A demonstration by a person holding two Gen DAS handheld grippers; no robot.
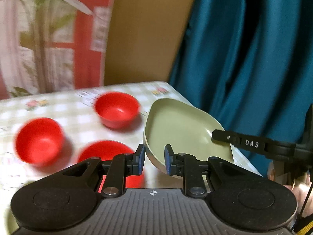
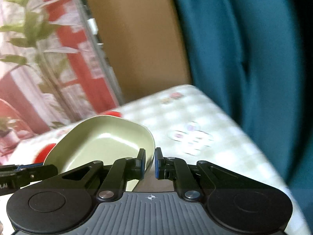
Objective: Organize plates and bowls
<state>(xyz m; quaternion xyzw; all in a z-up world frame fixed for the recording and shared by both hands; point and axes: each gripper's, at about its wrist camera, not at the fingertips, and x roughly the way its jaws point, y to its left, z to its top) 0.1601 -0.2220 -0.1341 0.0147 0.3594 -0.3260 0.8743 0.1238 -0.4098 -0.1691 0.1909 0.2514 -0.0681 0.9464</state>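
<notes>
A pale green plate (image 1: 180,127) is held tilted above the table's right side. My right gripper (image 2: 149,161) is shut on its rim, and one of its fingers (image 1: 225,136) lies across the plate's right part in the left wrist view. The plate also shows in the right wrist view (image 2: 101,137). My left gripper (image 1: 154,159) is at the plate's near-left rim; its jaws straddle the rim with a gap. Three red bowls stand on the table: far (image 1: 117,109), left (image 1: 39,140) and near (image 1: 105,151), the near one partly hidden behind my left gripper.
The table (image 1: 78,101) has a checked cloth with flower prints. A teal curtain (image 1: 244,49) hangs past its right edge. A brown board (image 1: 146,29) and a plant (image 1: 39,29) stand behind the far edge.
</notes>
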